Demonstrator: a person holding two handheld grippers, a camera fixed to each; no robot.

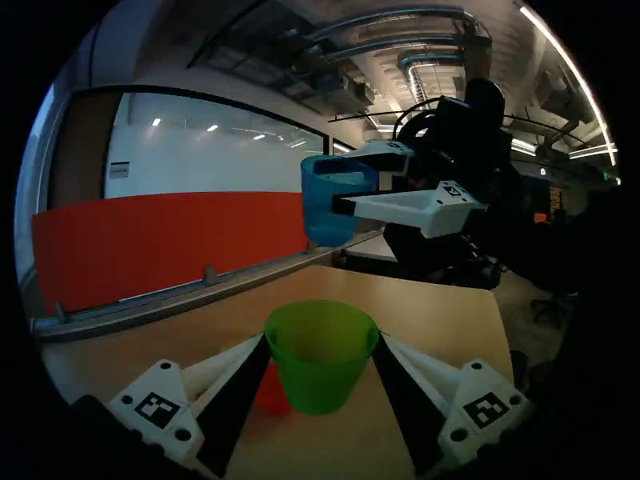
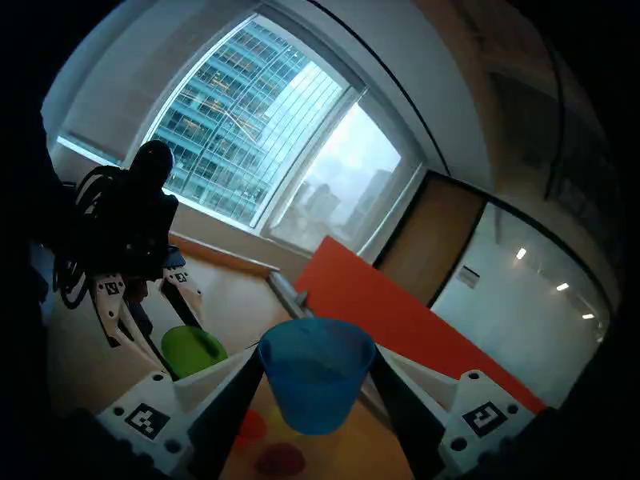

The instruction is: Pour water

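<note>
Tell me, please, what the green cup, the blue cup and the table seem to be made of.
The green cup: likely plastic, translucent, since light glows through its wall. The blue cup: likely the same plastic, translucent, smooth rim. The table: looks like wood laminate, matte, pale even tone; real wood cannot be ruled out.

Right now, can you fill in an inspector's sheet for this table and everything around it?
Surface: pale wooden table, orange divider panel along its far edge.
Job's things: green plastic cup down low; see-through blue plastic cup held higher; water cannot be made out.
Clutter: small red round pieces on the table.
Grippers: left gripper shut on the green cup; right gripper shut on the blue cup.
Cables: black looped cables on the left gripper's rig.
Surroundings: big window showing tall buildings; ceiling pipes.
</note>
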